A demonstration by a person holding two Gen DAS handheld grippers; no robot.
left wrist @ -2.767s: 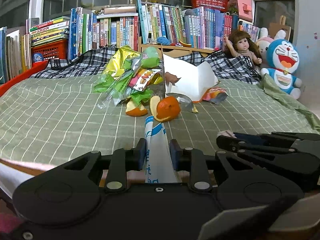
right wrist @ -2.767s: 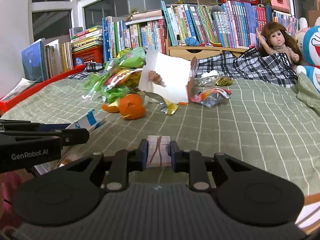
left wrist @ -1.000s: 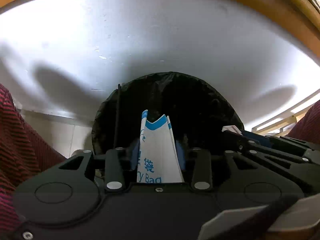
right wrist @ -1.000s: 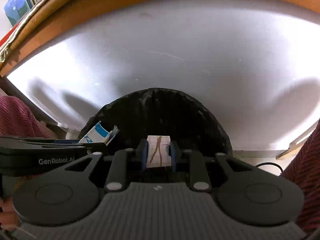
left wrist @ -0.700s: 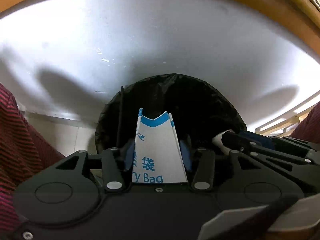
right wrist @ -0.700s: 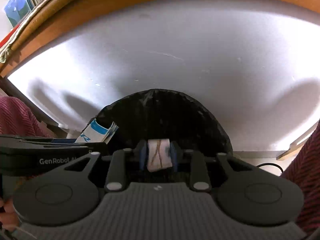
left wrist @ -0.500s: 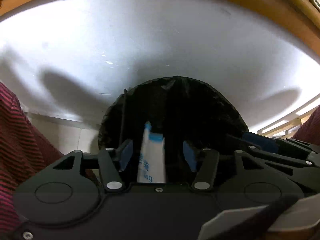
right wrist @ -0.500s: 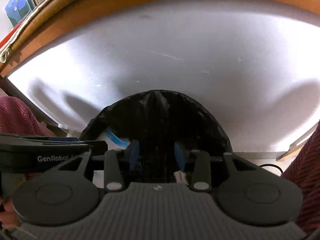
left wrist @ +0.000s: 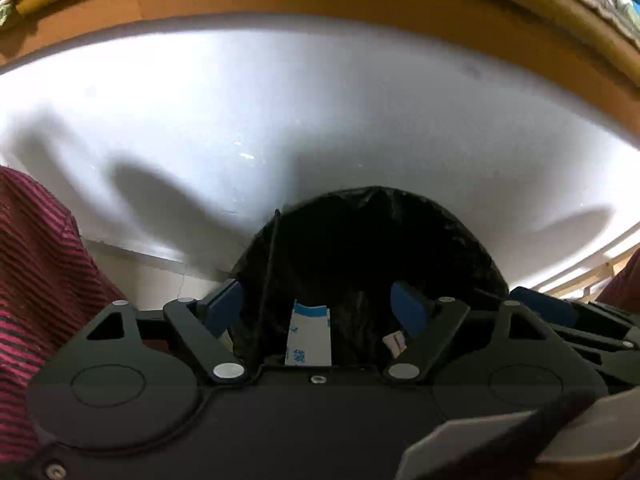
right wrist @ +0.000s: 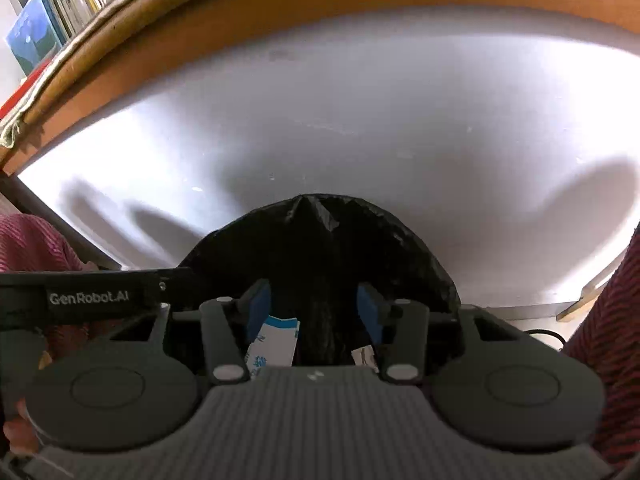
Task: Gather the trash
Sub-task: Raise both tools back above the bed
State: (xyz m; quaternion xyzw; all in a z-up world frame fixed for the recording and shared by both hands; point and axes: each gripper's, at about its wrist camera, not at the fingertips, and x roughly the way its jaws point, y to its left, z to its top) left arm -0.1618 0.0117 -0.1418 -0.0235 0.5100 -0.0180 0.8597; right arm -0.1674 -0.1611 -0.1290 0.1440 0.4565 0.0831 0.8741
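Our left gripper point(left wrist: 318, 308) has just been opening its blue fingers point(left wrist: 408, 310), and they stand wide apart, touching nothing. Our right gripper point(right wrist: 314, 306) has just been opening too. Both hang over the round bin with the black plastic bag point(left wrist: 400, 240). The white and blue paper bag point(left wrist: 308, 338) and the small pale paper scrap point(right wrist: 364, 356) sit down inside that bin.

Below you: a black-lined bin point(left wrist: 360, 240), standing on the pale floor point(left wrist: 132, 276) against a white panel point(left wrist: 320, 120). Inside the bin lie a white-and-blue paper bag point(left wrist: 308, 338) and a small pale scrap point(left wrist: 394, 342).
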